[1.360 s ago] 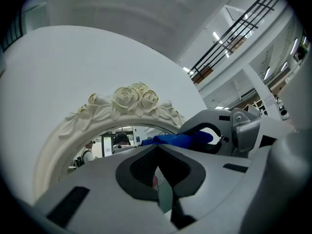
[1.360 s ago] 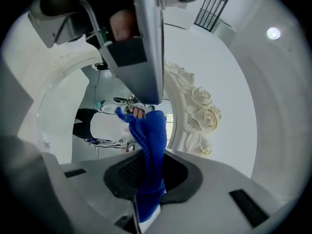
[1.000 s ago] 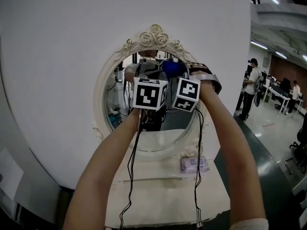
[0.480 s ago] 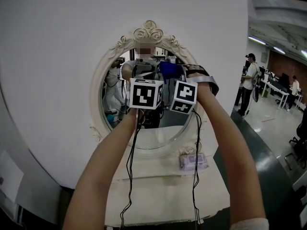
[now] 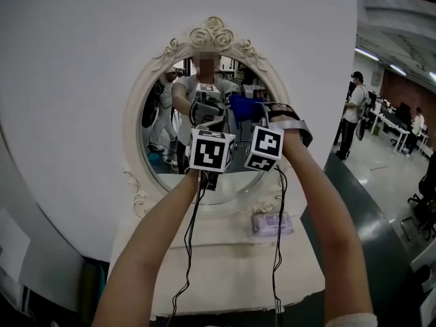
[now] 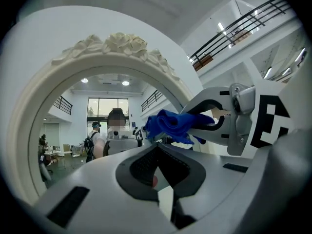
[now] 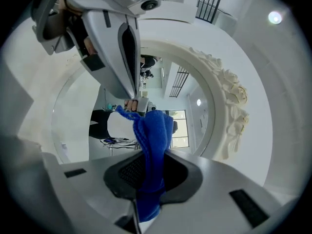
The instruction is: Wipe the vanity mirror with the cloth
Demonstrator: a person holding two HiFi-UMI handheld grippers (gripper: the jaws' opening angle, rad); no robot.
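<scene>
Both jaws of the right gripper (image 7: pixel 146 179) are pinching the blue cloth (image 7: pixel 153 130) at frame centre against the vanity mirror (image 5: pixel 136 114); the left gripper (image 6: pixel 157 172) is closing on nothing.

Right hand-held gripper (image 7: pixel 148 168) and its cloth (image 5: pixel 245 106) lower on the vanity mirror (image 5: pixel 136 114), nearer the glass's middle.

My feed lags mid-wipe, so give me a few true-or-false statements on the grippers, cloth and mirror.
1. The right gripper is shut on the blue cloth. True.
2. The left gripper also grips the cloth. False: its jaws are together on nothing.
3. The mirror frame is square and plain. False: it is oval, with roses at the top.
4. A small packet lies on the table below that frame. True.
</scene>
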